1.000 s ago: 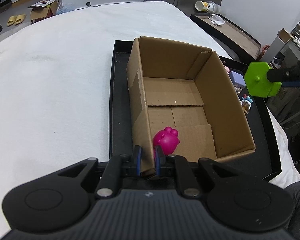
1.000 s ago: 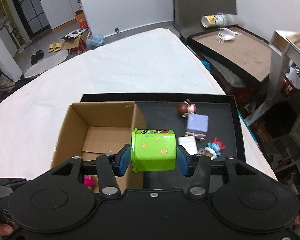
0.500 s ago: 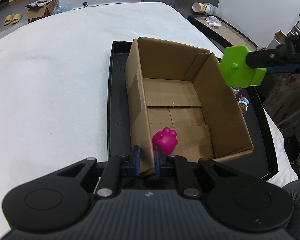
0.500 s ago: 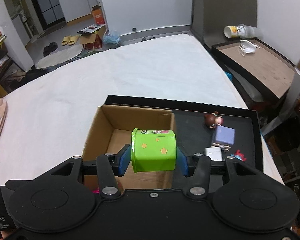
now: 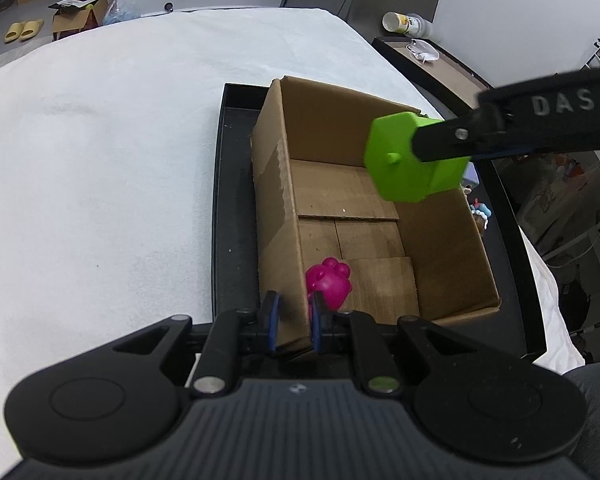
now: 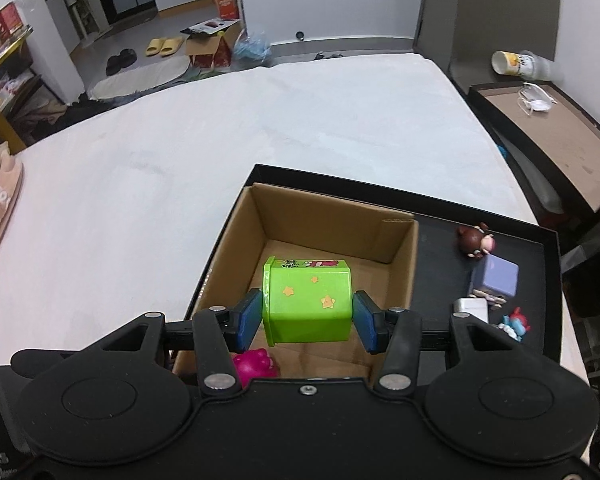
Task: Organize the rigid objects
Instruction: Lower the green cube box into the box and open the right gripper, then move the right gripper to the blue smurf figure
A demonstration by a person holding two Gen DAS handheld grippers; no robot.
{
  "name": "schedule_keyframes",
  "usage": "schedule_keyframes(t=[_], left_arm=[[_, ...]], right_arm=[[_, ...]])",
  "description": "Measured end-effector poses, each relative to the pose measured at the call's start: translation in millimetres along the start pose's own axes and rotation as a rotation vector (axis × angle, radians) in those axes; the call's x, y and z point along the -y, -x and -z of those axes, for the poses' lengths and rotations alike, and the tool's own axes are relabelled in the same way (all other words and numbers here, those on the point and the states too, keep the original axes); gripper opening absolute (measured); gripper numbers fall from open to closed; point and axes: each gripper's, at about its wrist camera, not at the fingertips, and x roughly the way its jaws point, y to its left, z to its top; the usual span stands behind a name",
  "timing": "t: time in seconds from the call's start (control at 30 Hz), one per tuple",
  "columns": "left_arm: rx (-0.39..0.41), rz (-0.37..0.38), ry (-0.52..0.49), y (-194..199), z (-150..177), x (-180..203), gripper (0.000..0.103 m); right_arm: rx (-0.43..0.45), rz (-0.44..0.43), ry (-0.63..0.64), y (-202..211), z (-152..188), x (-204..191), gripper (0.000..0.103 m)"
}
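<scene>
An open cardboard box stands in a black tray on a white bed. My left gripper is shut on the box's near left wall. A magenta paw toy lies inside the box at the near left corner. My right gripper is shut on a green box with yellow stars and holds it above the inside of the cardboard box.
On the tray right of the box lie a brown-haired figurine, a lilac cube, a white block and a small red-and-blue figure. A low brown table stands to the right of the bed.
My right gripper has carried the green box leftward, from over the tray to above the inside of the cardboard box. My left gripper has kept its hold on the box wall.
</scene>
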Motion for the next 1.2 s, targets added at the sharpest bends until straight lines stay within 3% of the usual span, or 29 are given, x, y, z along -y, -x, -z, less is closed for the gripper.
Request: schedule_keyframes(t=[0.5, 1.2], left_arm=[[0.003, 0.0, 0.012, 2.1, -0.2, -2.3, 0.014], [-0.006, -0.045, 0.001, 1.7, -0.6, 4.7, 0.014]], right_arm=[[0.035, -0.015, -0.031, 8.3, -5.0, -1.3, 0.059], [0.053, 0.039, -0.166, 22.9, 29.6, 89.3, 0.067]])
